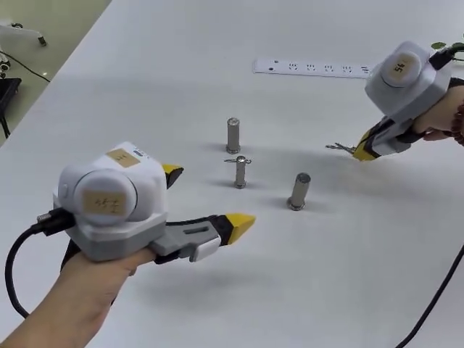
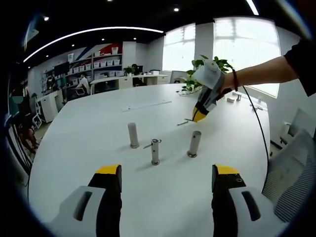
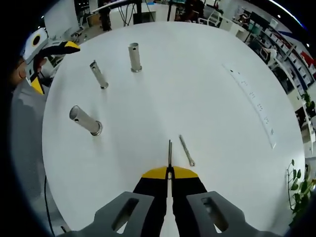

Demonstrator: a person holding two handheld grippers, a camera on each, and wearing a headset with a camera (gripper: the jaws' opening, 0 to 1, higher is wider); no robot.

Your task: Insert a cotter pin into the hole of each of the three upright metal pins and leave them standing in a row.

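The right gripper [image 1: 360,154], jaws pinched together on a thin cotter pin [image 1: 338,148] that sticks out leftward from its yellow tips, hangs just above the far right of a white table [image 1: 145,87]. In the right gripper view the pin juts straight ahead from between the closed jaws. A hand [image 1: 438,116] with a beaded bracelet grips the tool's grey body.

At near left, the left gripper [image 1: 208,197] is held with its jaws spread wide and nothing between them, its yellow tips pointing right toward the middle of the table. A black cable [image 1: 14,254] loops off its back end.

Between the two tools stand three metal pins, well apart from both. The far metal pin [image 1: 233,135] and the right metal pin [image 1: 298,191] stand bare. The middle metal pin [image 1: 240,174] carries a second cotter pin [image 1: 236,160] crosswise through its top. The three run on a loose diagonal from far left to near right, none touching.

A white power strip [image 1: 312,68] lies at the far side of the table. Past the far right edge the leaves of a plant [image 2: 210,63] show against bright office windows.
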